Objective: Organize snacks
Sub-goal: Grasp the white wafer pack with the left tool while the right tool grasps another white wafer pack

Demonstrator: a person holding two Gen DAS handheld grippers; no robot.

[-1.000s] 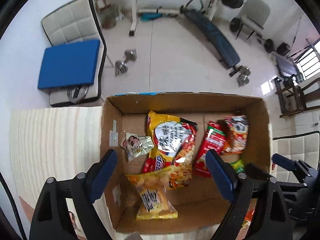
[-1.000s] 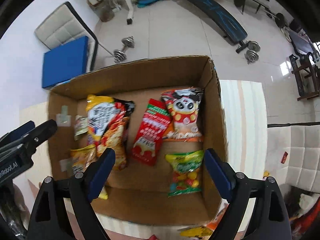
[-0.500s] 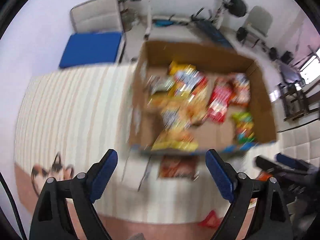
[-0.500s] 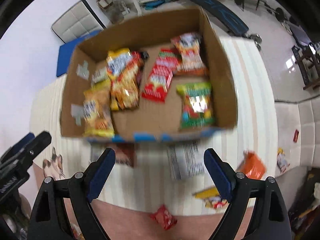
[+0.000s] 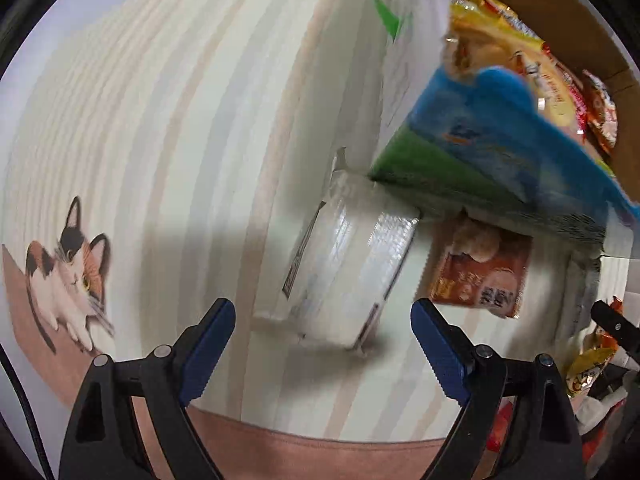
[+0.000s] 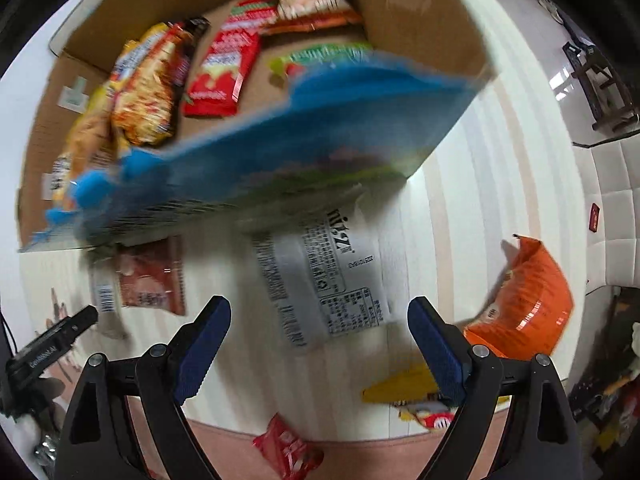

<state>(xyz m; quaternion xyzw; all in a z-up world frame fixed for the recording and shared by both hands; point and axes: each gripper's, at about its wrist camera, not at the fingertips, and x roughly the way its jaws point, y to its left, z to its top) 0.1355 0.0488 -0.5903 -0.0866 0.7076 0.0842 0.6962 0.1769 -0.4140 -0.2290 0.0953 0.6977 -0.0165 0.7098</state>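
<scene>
Inside the cardboard box (image 6: 420, 12), several snack bags are seen lying flat: a red packet (image 6: 224, 72), a yellow-and-orange noodle bag (image 6: 148, 92) and a green-topped bag (image 6: 320, 54) against the near wall. Beside the box on the striped desk (image 5: 180, 140), a white packet (image 6: 328, 280) is framed between the right gripper (image 6: 318, 344) jaws, which are held wide apart with nothing clamped. Another white packet (image 5: 344, 264) is lined up under the left gripper (image 5: 322, 344), jaws likewise spread and empty. An orange bag (image 6: 528, 304) is left loose at the right. Compared with a second ago, both cameras have been brought down from above the box to the desk in front of it.
</scene>
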